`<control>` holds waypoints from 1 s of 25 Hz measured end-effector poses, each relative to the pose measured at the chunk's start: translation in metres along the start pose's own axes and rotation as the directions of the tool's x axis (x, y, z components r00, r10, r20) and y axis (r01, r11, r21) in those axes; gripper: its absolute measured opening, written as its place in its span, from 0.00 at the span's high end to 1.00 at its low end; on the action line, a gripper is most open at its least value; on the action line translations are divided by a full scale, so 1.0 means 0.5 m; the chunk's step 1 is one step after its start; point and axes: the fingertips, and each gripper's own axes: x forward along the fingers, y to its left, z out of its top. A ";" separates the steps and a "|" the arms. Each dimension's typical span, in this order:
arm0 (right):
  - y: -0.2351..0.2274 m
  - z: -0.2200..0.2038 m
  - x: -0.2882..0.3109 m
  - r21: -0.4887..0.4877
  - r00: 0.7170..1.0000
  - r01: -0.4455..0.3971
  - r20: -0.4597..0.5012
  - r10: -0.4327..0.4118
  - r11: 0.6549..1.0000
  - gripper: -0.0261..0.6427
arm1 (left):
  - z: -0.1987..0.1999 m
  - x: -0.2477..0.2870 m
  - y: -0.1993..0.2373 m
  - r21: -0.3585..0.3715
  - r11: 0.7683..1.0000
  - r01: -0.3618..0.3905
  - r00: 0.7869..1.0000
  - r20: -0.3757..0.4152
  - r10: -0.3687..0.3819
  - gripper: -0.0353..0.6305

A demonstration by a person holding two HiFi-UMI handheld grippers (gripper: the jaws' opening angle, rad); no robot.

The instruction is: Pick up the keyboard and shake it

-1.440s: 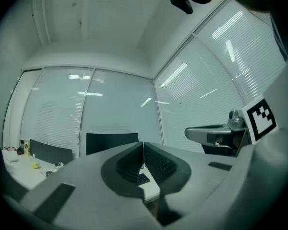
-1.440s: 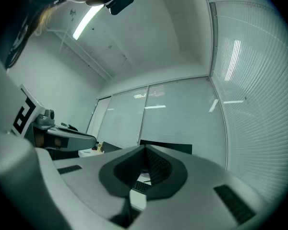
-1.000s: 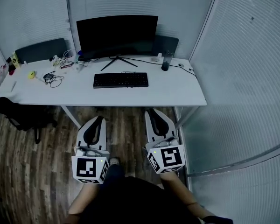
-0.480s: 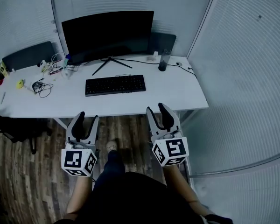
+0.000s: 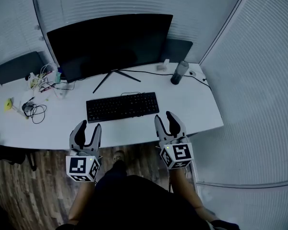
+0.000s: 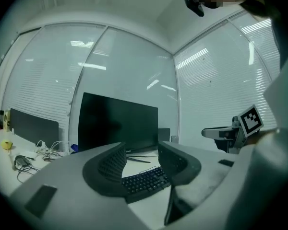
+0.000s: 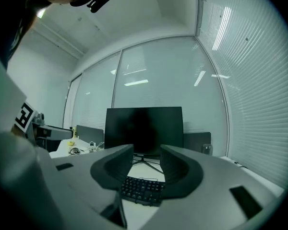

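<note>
Keyboard (image 5: pixel 122 107) awaiting its lift: the black full-size board lies flat on the white desk (image 5: pixel 197 109), just beyond my two grippers and between their lines of reach, touched by neither. Nearest to me, my left gripper (image 5: pixel 88 127) hovers over the desk's front edge with its jaws parted and nothing between them; through the gap I see only the board's keys farther on. My right gripper (image 5: pixel 165 117) hangs level with it, jaws likewise apart and empty, close to the board's right end. Past the keyboard, a thin cable (image 5: pixel 129 94) loops off its far edge toward the monitor (image 5: pixel 110 42), whose stand legs splay just behind. Beyond my right gripper and to its right stands a dark tumbler (image 5: pixel 179 72); well off to the left of my left gripper lie tangled wires (image 5: pixel 33 111).

As I judge it, the danger is in the grip and the cord. A board this thin and long, pinched only at its near edge or at one end, could twist or slide out once I shake it. If the cable is short or snagged on the stand, a lift may jerk the board from my jaws or drag at the monitor. A wide swing on the right could topple the tumbler.
</note>
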 end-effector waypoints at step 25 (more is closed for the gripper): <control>-0.119 -0.308 0.313 0.075 0.909 0.064 -0.416 -0.027 0.995 0.65 | -0.370 0.285 0.259 -0.229 0.973 -0.004 0.894 -0.437 -0.099 0.50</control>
